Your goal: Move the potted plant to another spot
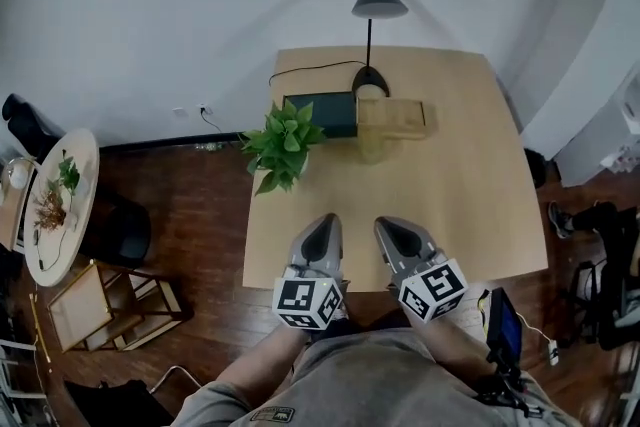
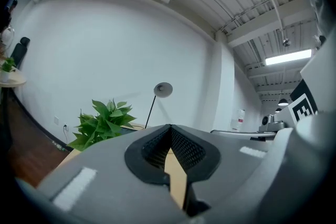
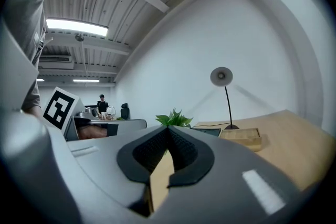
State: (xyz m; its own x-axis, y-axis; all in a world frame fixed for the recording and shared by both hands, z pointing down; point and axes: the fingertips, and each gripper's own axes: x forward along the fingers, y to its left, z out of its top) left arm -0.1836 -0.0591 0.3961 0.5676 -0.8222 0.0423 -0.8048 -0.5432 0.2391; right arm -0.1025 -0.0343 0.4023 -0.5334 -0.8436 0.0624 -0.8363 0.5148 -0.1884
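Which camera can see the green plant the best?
The head view. It looks down on the potted plant, fully in view, near the table's left edge. The left gripper view shows its leaves from the side but not the pot. The right gripper view shows only a few small leaves.

Soft, even light came from a ceiling strip light (image 3: 76, 26) above the right tongs (image 3: 168, 129); picture edges darkened and curved, fisheye.

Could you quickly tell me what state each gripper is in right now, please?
Left gripper: closed, holding nothing.
Right gripper: closed, holding nothing.
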